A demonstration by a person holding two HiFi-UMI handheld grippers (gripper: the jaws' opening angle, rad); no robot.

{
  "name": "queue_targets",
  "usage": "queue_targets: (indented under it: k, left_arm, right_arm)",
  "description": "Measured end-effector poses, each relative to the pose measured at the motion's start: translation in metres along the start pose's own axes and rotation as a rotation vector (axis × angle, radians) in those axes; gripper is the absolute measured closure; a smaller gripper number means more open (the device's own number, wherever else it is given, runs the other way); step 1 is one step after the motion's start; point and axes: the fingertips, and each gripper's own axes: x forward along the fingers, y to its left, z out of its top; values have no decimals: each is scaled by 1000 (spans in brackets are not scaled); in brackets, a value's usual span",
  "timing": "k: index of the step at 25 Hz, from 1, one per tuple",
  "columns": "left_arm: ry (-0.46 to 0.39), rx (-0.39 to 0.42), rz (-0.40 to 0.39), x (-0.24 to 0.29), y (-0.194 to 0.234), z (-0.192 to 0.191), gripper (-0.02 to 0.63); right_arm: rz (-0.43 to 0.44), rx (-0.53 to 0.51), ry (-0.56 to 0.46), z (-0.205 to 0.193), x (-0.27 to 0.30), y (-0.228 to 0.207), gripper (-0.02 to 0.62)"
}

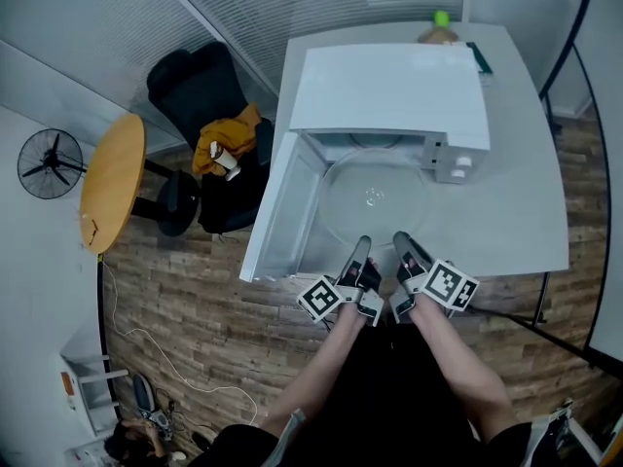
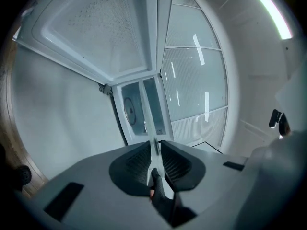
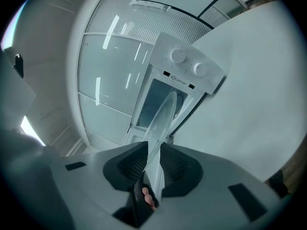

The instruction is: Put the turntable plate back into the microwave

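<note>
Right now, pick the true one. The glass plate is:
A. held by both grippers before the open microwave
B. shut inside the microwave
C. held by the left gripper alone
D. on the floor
A: the left gripper and the right gripper each clamp the near edge of the glass plate, in front of the microwave with its door open.

The clear round glass turntable plate [image 1: 375, 197] hangs level at the mouth of the open white microwave [image 1: 389, 95].

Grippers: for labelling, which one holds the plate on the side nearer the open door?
The left gripper, gripping the plate beside the open door; the right gripper is nearer the knobs.
</note>
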Motion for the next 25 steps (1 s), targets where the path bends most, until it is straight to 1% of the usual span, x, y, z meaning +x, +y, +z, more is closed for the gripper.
queue_targets:
  k: [4, 8, 13, 17, 21, 25]
  left_arm:
    - [9, 15, -17, 20, 3, 9, 548]
    - [25, 37, -11, 40, 12, 23, 546]
    - [36, 35, -12, 61, 24, 37, 546]
    - [46, 3, -25, 76, 29, 45, 543]
    - [62, 3, -37, 99, 37, 59, 543]
    - [82, 6, -40, 120, 46, 68, 541]
  right_arm:
    - [-8, 9, 1, 12, 16, -6, 506]
    - [-14, 3, -11, 23, 38, -11, 506]
    - [-30, -20, -17, 35, 62, -18, 503]
    - [-49, -39, -30, 44, 77, -21, 502]
    - [-58, -65, -44, 57, 99, -24, 502]
    - [-78, -70, -66, 69, 117, -32, 500]
